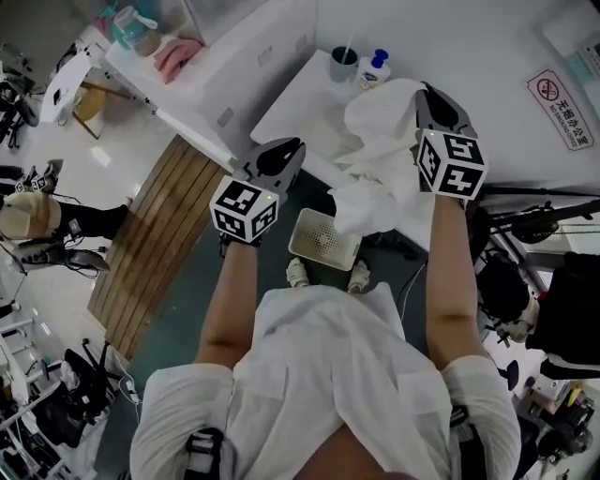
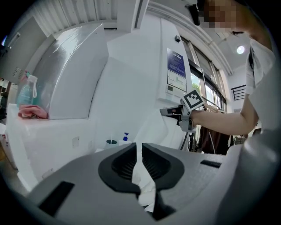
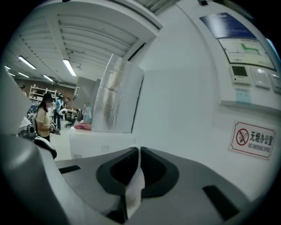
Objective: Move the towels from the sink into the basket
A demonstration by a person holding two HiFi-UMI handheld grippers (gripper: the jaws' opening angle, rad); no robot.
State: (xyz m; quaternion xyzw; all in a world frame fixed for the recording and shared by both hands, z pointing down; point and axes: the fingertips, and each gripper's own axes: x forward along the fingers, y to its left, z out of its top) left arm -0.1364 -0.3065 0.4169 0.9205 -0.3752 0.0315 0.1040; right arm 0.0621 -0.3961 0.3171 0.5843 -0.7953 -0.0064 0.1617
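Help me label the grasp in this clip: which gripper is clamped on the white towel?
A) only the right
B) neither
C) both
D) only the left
C: in their own views, the left gripper and the right gripper each have the white towel pinched between closed jaws.

cup (image 1: 343,64): dark, upright, thin stick standing in it | bottle (image 1: 376,67): white, blue top, just beside cup | no-smoking sign (image 1: 560,109): fixed to wall (image 1: 450,37) | pink cloth (image 1: 178,56): lies on white ledge (image 1: 141,73), near teal bottle (image 1: 131,28) | wooden slat panel (image 1: 155,239): flat on floor (image 1: 56,178) | bystander (image 3: 44,118): standing, far background
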